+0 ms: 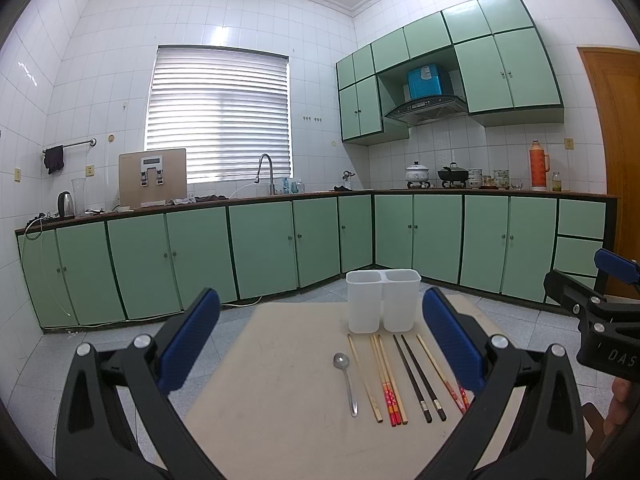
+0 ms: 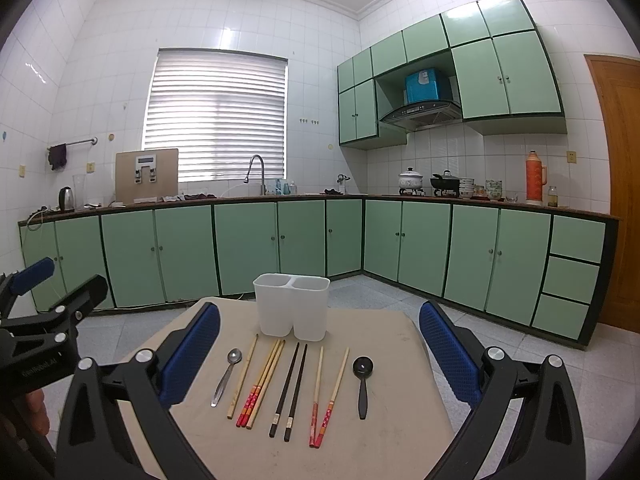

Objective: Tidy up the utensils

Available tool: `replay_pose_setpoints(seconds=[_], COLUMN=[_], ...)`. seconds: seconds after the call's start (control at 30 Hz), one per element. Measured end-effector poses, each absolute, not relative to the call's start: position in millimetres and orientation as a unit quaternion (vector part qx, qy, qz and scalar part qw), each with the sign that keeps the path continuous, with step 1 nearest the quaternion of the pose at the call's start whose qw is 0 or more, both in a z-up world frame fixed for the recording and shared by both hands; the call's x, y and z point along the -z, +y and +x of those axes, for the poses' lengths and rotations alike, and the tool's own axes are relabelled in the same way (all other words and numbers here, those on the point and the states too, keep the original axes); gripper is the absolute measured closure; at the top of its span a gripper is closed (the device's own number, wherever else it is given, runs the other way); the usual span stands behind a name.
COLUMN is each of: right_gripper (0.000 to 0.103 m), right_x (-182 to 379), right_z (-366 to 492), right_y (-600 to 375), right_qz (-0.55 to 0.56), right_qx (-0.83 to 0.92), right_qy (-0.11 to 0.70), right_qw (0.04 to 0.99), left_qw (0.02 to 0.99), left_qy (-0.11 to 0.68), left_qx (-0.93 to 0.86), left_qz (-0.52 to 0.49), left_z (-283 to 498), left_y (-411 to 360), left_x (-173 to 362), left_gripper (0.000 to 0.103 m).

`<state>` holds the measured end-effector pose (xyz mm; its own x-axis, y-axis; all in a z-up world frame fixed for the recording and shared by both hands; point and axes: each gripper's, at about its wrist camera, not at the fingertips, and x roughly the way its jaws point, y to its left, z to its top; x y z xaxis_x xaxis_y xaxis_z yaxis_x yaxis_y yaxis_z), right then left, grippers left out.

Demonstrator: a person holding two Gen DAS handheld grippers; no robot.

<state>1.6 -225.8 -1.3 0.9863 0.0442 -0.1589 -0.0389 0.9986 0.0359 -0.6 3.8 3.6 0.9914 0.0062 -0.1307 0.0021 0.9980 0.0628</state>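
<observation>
Both hand-held grippers, left [image 1: 320,344] and right [image 2: 320,356], gape wide above the beige bench [image 2: 384,432]; only the right view shows the black plastic spoon [image 2: 362,380] near its right edge.

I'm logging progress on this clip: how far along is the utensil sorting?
Nothing looks done: the white two-compartment holder appears empty. Nothing is in hand; the left gripper and right gripper are open. Left: the metal spoon, black spoon and all chopsticks lie on the table.

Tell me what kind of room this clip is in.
A home kitchen, most likely: green cabinets under a counter with a sink faucet, a range hood above pots on a stove, and a small table with chopsticks and spoons.
</observation>
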Motion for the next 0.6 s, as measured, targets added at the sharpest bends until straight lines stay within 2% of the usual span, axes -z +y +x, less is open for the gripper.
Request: replay_pose_setpoints(seconds=[0.6], right_gripper=[0.006], right_x=[-5.7], right_z=[1.9], right_y=[-217.1], right_qz=[0.019], right_qx=[-0.021], right_qy=[0.078], right_qw=[0.997], left_qw=[0.997], left_qy=[0.065], left_qx=[-0.001], left_qz=[0.032], left_z=[-1.4], left_y=[3.5], left_x=[-4.0], left_gripper=[0.005])
